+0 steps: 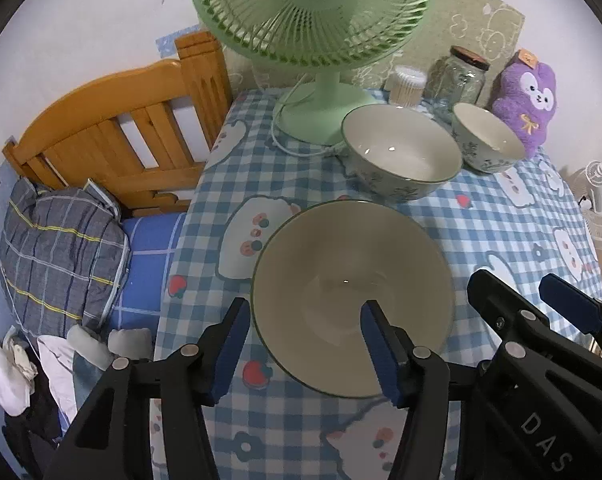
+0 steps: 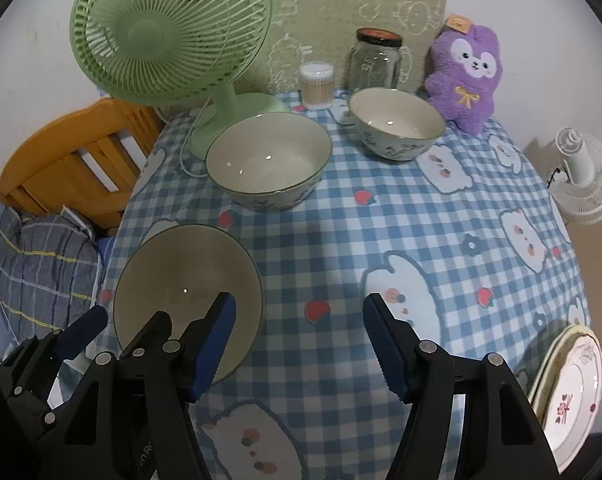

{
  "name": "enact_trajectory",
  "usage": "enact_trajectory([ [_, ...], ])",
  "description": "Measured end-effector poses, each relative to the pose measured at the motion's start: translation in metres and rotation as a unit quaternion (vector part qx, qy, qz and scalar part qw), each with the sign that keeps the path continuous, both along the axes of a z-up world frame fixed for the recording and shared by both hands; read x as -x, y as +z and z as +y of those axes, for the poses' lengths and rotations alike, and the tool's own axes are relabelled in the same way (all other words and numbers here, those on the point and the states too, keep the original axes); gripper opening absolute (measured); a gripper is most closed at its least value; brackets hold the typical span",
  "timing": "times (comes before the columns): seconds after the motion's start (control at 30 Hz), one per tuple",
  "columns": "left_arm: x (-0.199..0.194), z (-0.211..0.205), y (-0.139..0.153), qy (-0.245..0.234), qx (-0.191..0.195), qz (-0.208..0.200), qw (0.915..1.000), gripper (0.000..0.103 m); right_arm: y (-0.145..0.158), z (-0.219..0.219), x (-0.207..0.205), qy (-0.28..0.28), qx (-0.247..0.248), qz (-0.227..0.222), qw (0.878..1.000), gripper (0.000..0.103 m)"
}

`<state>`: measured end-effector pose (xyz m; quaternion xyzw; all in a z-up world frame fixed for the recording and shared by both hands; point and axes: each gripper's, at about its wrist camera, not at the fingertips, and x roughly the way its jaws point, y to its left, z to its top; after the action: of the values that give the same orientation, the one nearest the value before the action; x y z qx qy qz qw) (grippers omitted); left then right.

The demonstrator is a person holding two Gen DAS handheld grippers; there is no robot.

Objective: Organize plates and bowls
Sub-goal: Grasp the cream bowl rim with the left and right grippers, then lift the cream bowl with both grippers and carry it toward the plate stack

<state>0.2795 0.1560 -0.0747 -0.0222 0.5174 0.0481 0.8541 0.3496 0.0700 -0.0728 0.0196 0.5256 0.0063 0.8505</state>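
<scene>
Bowls everywhere on this blue checked surface (image 2: 341, 240), and plenty crowding the far edge: a green desk fan (image 2: 173, 36) with its white cord trailing down, a tub of cotton swabs (image 2: 317, 84), a glass jar (image 2: 375, 60) with a dark lid, and a purple plush toy (image 2: 467, 76) propped against the wall. Off the left side sits a wooden bed frame (image 1: 113, 128) with a striped grey bundle of bedding (image 1: 61, 256), and a small white fan (image 2: 585, 176) stands off to the right. Nearest is the large shallow bowl (image 1: 353, 300), mouth up, close to the left edge; being round, it has no long axis to speak of. Behind it stands a deeper patterned bowl (image 1: 401, 152), upright, just in front of the fan's base, and a smaller patterned bowl (image 1: 487, 138) beside the plush. Stacked plates (image 2: 569, 392) lie at the near right edge. The left hand-held gripper (image 1: 305, 344) straddles the big bowl's near-left rim, one finger outside, one over the inside, jaws partly apart, nothing pinched. The right hand-held gripper (image 2: 301, 344) hangs over bare cloth beside that bowl, jaws apart and empty.
</scene>
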Motion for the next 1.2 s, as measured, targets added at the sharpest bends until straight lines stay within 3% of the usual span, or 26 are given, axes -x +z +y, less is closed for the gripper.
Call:
enact_trajectory([
  [0.23,-0.013,0.007,-0.019,-0.006,0.006,0.015,0.9999,0.050,-0.018,0.015,-0.012,0.011,0.000,0.015,1.000,0.064],
  [0.77,-0.027,0.015,-0.043,-0.014,0.014,0.039,0.9990,0.032,-0.041,0.027,-0.026,0.018,-0.001,0.034,0.999,0.020],
  [1.2,-0.024,0.015,-0.042,-0.015,-0.009,0.044,0.9989,0.018,-0.038,0.028,-0.022,0.022,0.017,0.026,0.999,0.016],
])
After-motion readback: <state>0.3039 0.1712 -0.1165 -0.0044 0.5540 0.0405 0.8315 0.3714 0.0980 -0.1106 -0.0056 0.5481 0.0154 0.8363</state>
